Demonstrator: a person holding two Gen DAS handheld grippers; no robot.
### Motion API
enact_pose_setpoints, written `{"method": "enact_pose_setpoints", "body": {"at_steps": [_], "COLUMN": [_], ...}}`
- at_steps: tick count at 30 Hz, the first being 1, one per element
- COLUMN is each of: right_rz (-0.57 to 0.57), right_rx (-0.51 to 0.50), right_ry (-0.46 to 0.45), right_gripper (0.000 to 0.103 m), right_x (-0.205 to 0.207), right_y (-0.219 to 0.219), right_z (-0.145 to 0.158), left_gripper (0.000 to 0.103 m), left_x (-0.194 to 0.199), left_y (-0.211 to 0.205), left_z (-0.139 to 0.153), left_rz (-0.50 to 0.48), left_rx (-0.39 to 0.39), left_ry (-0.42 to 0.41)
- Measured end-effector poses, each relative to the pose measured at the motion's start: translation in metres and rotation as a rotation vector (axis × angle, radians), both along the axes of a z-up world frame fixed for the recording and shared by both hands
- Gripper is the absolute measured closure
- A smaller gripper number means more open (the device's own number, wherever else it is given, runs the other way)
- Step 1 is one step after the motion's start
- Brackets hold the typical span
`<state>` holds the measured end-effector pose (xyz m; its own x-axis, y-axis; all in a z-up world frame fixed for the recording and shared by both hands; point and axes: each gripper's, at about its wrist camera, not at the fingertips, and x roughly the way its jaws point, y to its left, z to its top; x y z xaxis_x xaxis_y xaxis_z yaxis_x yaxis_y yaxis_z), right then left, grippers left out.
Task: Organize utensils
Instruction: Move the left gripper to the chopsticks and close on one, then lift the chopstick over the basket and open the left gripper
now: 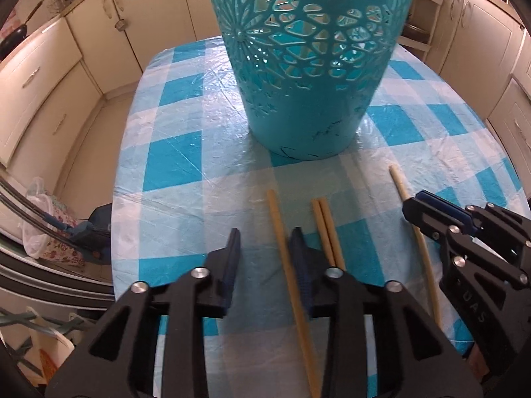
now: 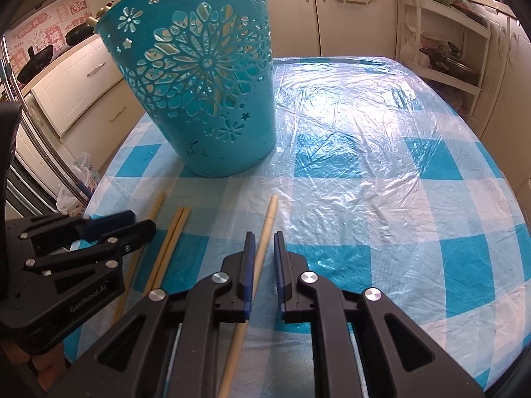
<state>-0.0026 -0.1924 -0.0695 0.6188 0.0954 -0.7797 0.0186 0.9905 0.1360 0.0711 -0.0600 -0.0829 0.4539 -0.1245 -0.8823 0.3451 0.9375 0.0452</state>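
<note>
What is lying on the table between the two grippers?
Two chopsticks, side by side and touching, lie on the checked cloth between the left gripper and the right gripper. Both wrist views show them.

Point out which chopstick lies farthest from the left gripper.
The lone chopstick between the right gripper's fingers; the single one and the touching pair lie nearer the left gripper.
</note>
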Motion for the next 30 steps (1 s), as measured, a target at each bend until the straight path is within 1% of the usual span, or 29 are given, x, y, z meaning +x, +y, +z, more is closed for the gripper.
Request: {"method": "enact_pose_setpoints", "body": {"at_steps": [1,2,3,4,6,8,11,13,14,17,19,21,23,25,29,30], "right_rz": [0.005,0.010,0.011,0.010,0.009,0.006,0.006,0.005,0.005,0.004,0.003,0.004,0.004,0.003,0.001,0.001], "right_rx": [-0.019,-0.039,-0.054,-0.061,-0.056,-0.043,-0.047,-0.045,-0.041,-0.034,-0.033,-0.030,-0.025,-0.020,-0.010,-0.006], "right_ry": [-0.011,-0.020,-0.025,-0.027,-0.028,-0.030,-0.032,-0.032,-0.032,-0.032,-0.032,-0.032,-0.032,-0.032,-0.032,-0.032], "right_gripper": [0.091,0.091,0.091,0.091,0.091,0.091,0.091,0.091,0.091,0.091,0.091,0.091,0.091,0.091,0.091,0.091], "right_x": [-0.001,-0.002,-0.003,-0.003,-0.003,-0.003,-0.004,-0.004,-0.005,-0.005,-0.004,-0.004,-0.004,-0.004,-0.004,-0.004], "right_y": [0.002,0.005,0.007,0.009,0.009,0.007,0.008,0.008,0.008,0.006,0.006,0.005,0.002,0.001,-0.001,-0.002], "right_z": [-0.001,-0.001,-0.002,-0.002,-0.002,-0.002,-0.002,-0.002,-0.002,-0.002,-0.002,-0.002,-0.002,-0.002,-0.002,-0.002], "left_gripper": [0.074,0.081,0.096,0.098,0.098,0.098,0.098,0.098,0.098,0.098,0.098,0.098,0.098,0.098,0.098,0.098], "left_x": [0.003,0.005,0.005,0.005,0.005,0.002,-0.002,-0.003,-0.003,0.001,0.006,0.013,0.020,0.027,0.047,0.054], "left_y": [0.001,0.001,0.001,0.001,0.007,0.017,0.037,0.053,0.061,0.079,0.085,0.084,0.081,0.074,0.055,0.049], "left_z": [0.000,0.000,0.000,0.001,0.003,0.009,0.032,0.057,0.071,0.121,0.147,0.174,0.194,0.207,0.225,0.228], "left_rz": [-0.004,-0.022,-0.036,-0.040,-0.048,-0.040,-0.025,-0.016,-0.012,0.007,0.013,0.016,0.022,0.030,0.064,0.083], "left_rx": [-0.010,-0.028,-0.035,-0.035,-0.076,-0.102,-0.179,-0.238,-0.269,-0.360,-0.409,-0.450,-0.480,-0.503,-0.538,-0.545], "left_ry": [0.009,0.020,0.025,0.025,0.040,0.032,0.010,-0.025,-0.045,-0.138,-0.191,-0.262,-0.325,-0.376,-0.488,-0.528]}}
